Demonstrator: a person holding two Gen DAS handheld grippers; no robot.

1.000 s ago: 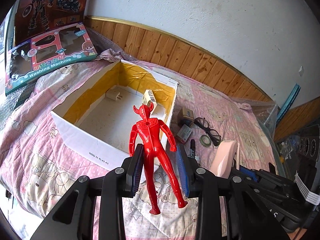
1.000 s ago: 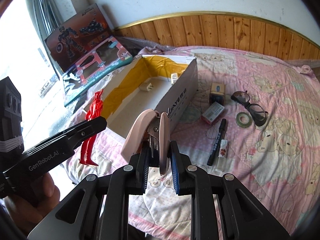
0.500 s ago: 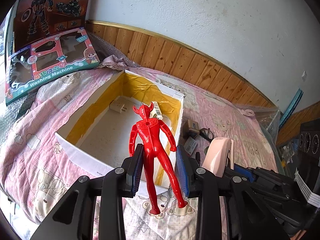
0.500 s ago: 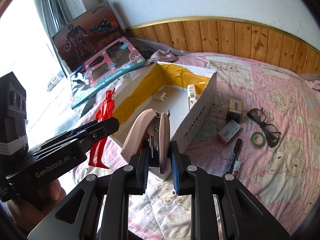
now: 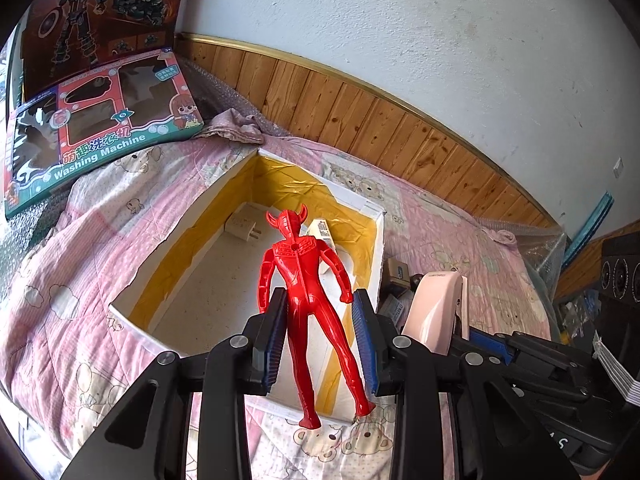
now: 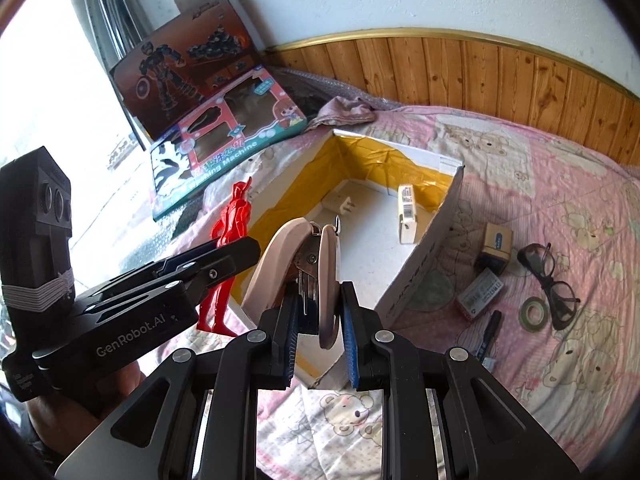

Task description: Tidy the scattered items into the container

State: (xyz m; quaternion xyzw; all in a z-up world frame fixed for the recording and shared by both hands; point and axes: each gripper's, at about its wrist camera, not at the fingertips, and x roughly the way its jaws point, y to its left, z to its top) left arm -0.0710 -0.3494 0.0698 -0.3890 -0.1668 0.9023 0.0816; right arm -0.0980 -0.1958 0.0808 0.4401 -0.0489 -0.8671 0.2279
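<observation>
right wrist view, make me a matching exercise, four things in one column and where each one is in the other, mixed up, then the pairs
Things:
1. red figure
2. pink stapler
3. white plug adapter
4. glasses

Places:
A. on the floor of the open box
B. in the right gripper
C. on the pink quilt, outside the box
D. in the left gripper

Pairs: 1-D, 2-B, 3-A, 4-C

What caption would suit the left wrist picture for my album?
Left gripper holds a red toy figure above the open cardboard box, with a pink stapler alongside.
</observation>
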